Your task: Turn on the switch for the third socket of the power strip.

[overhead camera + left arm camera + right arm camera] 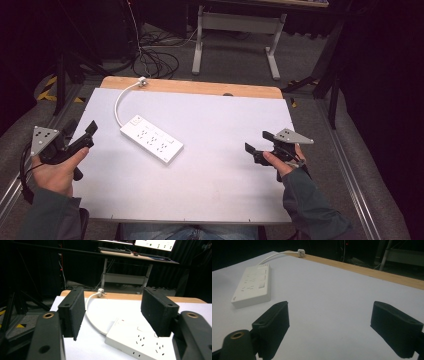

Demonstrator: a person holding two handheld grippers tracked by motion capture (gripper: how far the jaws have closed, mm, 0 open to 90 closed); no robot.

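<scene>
My left tool (80, 134) released, white power strip (151, 139) just to its right, my right tool (259, 142) released too, apart from it

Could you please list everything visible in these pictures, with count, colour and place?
power strip: one, white, lying flat left of centre on the table
cord: one, white, curving from the strip to the far edge
plug: one, white, on the wooden far edge
table: one, white top with a wooden far strip
desk: one, pale frame, on the floor beyond
cables: several, dark, on the floor behind
left gripper: one, black, open, at the table's left edge
right gripper: one, black, open, above the table's right side
hands: two, grey-green sleeves
</scene>
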